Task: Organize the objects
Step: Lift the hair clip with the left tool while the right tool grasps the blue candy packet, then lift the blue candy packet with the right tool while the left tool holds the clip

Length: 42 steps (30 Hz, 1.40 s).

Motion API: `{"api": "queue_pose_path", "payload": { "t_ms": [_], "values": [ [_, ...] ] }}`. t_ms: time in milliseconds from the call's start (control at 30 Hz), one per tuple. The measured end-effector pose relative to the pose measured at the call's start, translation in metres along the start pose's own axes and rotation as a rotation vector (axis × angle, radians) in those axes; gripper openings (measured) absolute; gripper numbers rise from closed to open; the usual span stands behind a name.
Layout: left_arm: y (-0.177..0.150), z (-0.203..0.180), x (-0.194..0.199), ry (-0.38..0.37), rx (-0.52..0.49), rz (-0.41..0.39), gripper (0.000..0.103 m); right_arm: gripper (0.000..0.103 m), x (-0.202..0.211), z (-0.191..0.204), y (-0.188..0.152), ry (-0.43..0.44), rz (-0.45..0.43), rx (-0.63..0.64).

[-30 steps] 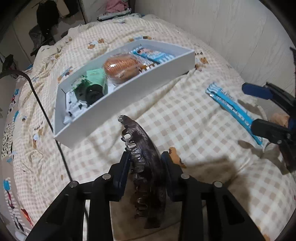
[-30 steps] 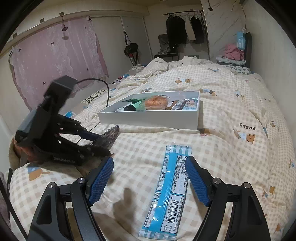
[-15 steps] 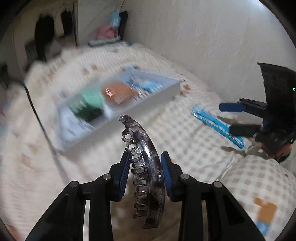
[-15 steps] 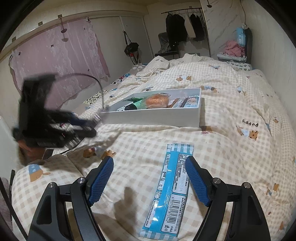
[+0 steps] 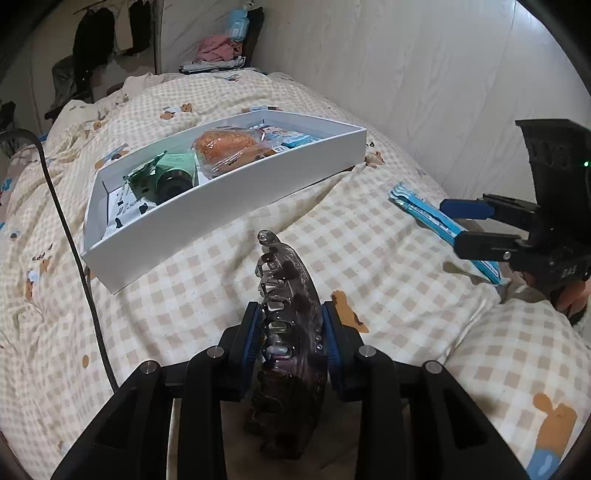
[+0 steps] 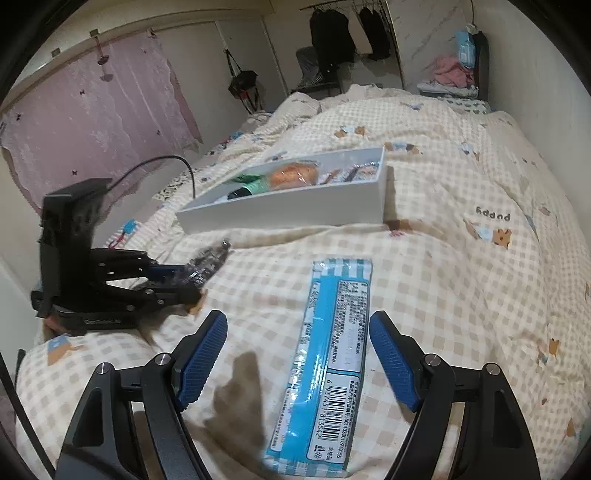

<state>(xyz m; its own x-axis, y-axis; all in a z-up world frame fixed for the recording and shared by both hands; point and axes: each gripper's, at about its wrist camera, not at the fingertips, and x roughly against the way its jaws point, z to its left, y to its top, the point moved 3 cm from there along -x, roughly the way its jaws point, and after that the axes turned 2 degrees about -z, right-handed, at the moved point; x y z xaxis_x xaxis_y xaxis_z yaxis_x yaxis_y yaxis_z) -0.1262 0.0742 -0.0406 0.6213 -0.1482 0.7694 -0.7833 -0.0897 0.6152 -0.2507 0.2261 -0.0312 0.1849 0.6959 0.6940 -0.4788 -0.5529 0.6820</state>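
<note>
A: Left wrist view. Left gripper (image 5: 291,338) has its blue pads clamped on a translucent dark hair claw clip (image 5: 290,325), held on edge above the checked quilt (image 5: 388,273). The white tray (image 5: 229,206) lies beyond it, already holding a wrapped bun (image 5: 229,147), a green bottle (image 5: 171,177) and small packets.

B: Risk?

A: The clip is curved and slick, gripped only at its middle; I judge it could pivot or slip out on the way to the tray. The quilt is soft, so the tray may tip if nudged. A black cable (image 5: 70,236) runs just left of the tray and could snag.

B: Right wrist view?

A: Right gripper (image 6: 297,356) hangs with fingers wide apart, holding nothing, straddling a blue snack packet (image 6: 325,362) flat on the quilt. A flat wrapper on soft bedding may fold rather than lift.

B: Room?

A: Bedroom: pink curtain (image 6: 92,122), hanging dark clothes (image 6: 328,33), pale wall alongside the bed.
</note>
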Motion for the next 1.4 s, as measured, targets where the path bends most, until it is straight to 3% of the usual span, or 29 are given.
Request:
{"api": "queue_pose_path", "payload": {
  "t_ms": [67, 167, 233, 300, 667, 933, 1067, 1333, 1400],
  "values": [
    [0.000, 0.000, -0.002, 0.002, 0.004, 0.004, 0.036, 0.080, -0.001, -0.005, -0.001, -0.024, 0.009, -0.014],
    [-0.003, 0.001, -0.002, 0.003, 0.006, 0.003, 0.036, 0.069, -0.002, -0.010, -0.003, -0.045, 0.039, -0.032],
    [-0.004, 0.001, -0.002, 0.005, 0.005, 0.003, 0.036, 0.060, -0.007, -0.012, -0.006, -0.046, 0.069, -0.029],
    [-0.004, 0.001, -0.002, 0.005, 0.005, 0.002, 0.036, 0.041, -0.008, -0.012, -0.009, -0.055, 0.082, -0.018],
    [-0.004, 0.002, -0.002, 0.010, 0.013, 0.005, 0.036, 0.040, 0.006, -0.002, -0.003, 0.034, 0.018, 0.001],
    [-0.004, 0.002, -0.002, 0.011, 0.014, 0.003, 0.036, 0.040, 0.012, 0.006, -0.001, 0.053, -0.027, 0.026],
    [-0.004, 0.002, -0.002, 0.010, 0.014, 0.004, 0.036, 0.031, 0.013, 0.010, 0.000, 0.074, -0.034, 0.042],
    [-0.004, 0.002, -0.002, 0.011, 0.014, 0.004, 0.036, 0.034, 0.009, 0.010, -0.002, 0.037, 0.021, 0.060],
    [-0.004, 0.002, -0.002, 0.010, 0.015, 0.005, 0.036, 0.066, 0.013, 0.012, -0.009, 0.029, 0.055, 0.100]
  ]
}}
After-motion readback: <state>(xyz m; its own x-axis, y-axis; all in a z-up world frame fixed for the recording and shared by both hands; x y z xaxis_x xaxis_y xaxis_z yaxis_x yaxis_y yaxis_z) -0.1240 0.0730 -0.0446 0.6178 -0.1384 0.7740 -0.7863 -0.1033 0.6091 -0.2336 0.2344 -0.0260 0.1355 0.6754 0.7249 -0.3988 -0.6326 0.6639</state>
